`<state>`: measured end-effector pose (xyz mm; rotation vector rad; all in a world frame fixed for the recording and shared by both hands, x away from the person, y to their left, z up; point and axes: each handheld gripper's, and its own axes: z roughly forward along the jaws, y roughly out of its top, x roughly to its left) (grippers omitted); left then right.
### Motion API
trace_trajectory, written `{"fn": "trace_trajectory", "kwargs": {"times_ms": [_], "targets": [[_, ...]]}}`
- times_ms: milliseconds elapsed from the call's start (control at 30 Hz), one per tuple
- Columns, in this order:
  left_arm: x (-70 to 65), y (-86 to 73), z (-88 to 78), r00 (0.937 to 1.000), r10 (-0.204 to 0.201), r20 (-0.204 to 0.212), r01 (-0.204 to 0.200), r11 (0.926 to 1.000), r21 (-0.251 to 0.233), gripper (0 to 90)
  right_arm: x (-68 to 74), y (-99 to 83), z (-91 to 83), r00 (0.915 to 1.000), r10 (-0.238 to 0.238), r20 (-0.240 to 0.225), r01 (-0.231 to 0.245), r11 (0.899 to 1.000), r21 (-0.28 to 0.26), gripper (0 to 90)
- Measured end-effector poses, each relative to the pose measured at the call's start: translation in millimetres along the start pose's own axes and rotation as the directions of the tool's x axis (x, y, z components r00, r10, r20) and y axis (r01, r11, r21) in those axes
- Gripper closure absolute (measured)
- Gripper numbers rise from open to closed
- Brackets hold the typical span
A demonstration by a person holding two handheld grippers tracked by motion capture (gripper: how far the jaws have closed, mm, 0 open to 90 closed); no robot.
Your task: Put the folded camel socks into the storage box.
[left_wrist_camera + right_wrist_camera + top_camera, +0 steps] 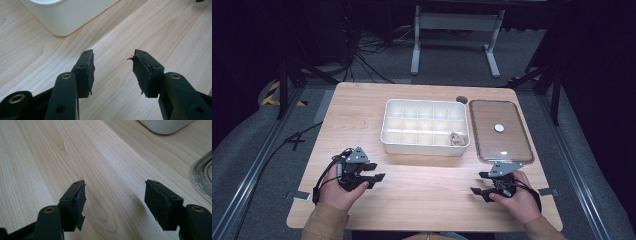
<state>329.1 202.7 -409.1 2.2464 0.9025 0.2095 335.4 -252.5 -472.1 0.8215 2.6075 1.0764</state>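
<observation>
Centrally, a white compartmented tray [424, 145] holds one small brownish piece [457, 138].

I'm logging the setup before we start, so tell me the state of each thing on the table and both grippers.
Compartment box: uncovered, one small brownish item in its near right cell, other cells look empty.
Clear lid: off the box, flat on the table to its right.
Left gripper: open, holding nothing.
Right gripper: open, holding nothing.

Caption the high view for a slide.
Two open grippers, left gripper and right gripper, rest before a compartment tray and clear lid.
</observation>
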Motion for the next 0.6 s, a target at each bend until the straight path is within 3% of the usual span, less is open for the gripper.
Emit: {"fn": "trace_trajectory", "kwargs": {"times_ms": [133,267,600], "targets": [[0.9,-0.9,2.5,1.0000,0.008,0.000,-0.008,0.9999,0.013,51.9,3.2,-1.2,5.1,0.9999,-0.005,-0.013,0.006,1.000,0.007,33.0],[1.5,-1.0,6.0,0.9999,0.010,0.008,-0.010,0.9994,0.032,51.8,7.9,-0.4,8.7,0.9987,-0.048,-0.020,0.048,0.999,0.006,29.4],[3.6,-2.7,10.5,0.9998,0.012,0.013,-0.013,0.9987,0.050,50.8,10.2,-0.2,9.3,0.9985,-0.050,-0.021,0.050,0.999,0.001,28.4]]}}
